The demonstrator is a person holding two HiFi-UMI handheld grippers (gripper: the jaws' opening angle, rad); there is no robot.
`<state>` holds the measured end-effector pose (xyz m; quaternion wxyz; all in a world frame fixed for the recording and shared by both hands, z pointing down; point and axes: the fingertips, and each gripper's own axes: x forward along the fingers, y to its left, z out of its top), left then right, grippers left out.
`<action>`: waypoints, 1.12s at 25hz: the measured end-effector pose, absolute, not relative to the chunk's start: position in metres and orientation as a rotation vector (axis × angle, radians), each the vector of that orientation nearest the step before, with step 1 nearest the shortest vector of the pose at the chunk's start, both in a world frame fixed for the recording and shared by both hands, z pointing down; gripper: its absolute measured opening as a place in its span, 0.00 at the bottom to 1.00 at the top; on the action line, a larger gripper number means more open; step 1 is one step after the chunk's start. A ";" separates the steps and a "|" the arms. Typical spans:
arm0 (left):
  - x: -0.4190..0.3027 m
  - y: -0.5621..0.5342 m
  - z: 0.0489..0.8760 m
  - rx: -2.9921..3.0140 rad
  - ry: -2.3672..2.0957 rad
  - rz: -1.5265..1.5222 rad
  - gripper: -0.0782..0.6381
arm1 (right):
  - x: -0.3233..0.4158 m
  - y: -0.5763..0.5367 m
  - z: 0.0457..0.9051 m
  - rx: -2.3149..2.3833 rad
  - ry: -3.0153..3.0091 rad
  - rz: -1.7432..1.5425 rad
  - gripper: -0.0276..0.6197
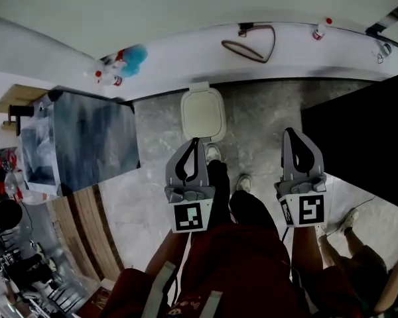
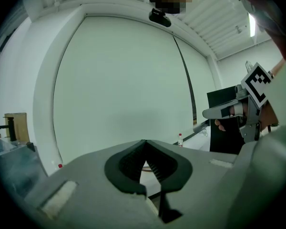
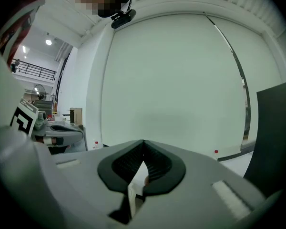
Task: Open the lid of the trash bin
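The trash bin (image 1: 203, 114) stands on the grey floor against the white ledge, and its cream lid lies flat and closed. My left gripper (image 1: 196, 140) hovers just short of the bin's near edge, its jaws shut with nothing between them. My right gripper (image 1: 290, 132) is held off to the right over bare floor, also shut and empty. In the left gripper view the left gripper (image 2: 144, 142) points at a pale wall, with the right gripper (image 2: 220, 112) at its right. In the right gripper view the right gripper (image 3: 143, 142) faces the same wall. Neither gripper view shows the bin clearly.
A white ledge (image 1: 186, 58) runs along the wall, carrying small bottles, a blue cloth (image 1: 134, 57) and a brown looped cord (image 1: 249, 44). A grey-blue covered box (image 1: 93, 138) stands left, a black panel (image 1: 358, 134) right. My shoes (image 1: 213, 153) are by the bin; another person's leg (image 1: 348, 222) is lower right.
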<state>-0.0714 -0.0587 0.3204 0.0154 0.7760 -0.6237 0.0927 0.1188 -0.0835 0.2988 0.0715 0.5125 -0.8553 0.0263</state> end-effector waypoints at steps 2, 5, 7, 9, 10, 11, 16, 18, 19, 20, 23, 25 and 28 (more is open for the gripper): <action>-0.077 -0.059 0.343 2.393 -1.915 0.326 0.12 | 0.106 -0.085 0.321 1.494 -2.557 0.111 0.04; -0.084 -0.057 0.384 2.351 -1.868 0.392 0.12 | 0.089 -0.084 0.360 1.419 -2.536 0.160 0.04; -0.088 -0.058 0.410 2.332 -1.839 0.421 0.12 | 0.081 -0.083 0.383 1.384 -2.518 0.199 0.04; -0.093 -0.059 0.433 2.308 -1.811 0.443 0.12 | 0.072 -0.083 0.404 1.353 -2.499 0.235 0.04; -0.095 -0.058 0.445 2.299 -1.794 0.460 0.12 | 0.069 -0.083 0.414 1.337 -2.488 0.252 0.04; -0.097 -0.058 0.456 2.291 -1.777 0.475 0.12 | 0.065 -0.084 0.424 1.321 -2.478 0.268 0.04; -0.099 -0.052 0.518 2.269 -1.698 0.583 0.12 | 0.053 -0.083 0.472 1.256 -2.442 0.325 0.04; -0.100 -0.050 0.542 2.252 -1.666 0.620 0.12 | 0.047 -0.082 0.489 1.232 -2.430 0.349 0.04; -0.101 -0.049 0.555 2.243 -1.646 0.642 0.12 | 0.044 -0.081 0.497 1.222 -2.425 0.360 0.04; -0.103 -0.047 0.568 2.235 -1.626 0.668 0.12 | 0.041 -0.080 0.505 1.211 -2.419 0.373 0.04; -0.109 -0.042 0.605 2.207 -1.591 0.748 0.12 | 0.033 -0.076 0.528 1.173 -2.395 0.402 0.04; -0.113 -0.039 0.627 2.181 -1.573 0.788 0.12 | 0.027 -0.077 0.541 1.154 -2.383 0.428 0.04; -0.115 -0.035 0.662 2.155 -1.510 0.857 0.12 | 0.020 -0.078 0.560 1.143 -2.360 0.482 0.04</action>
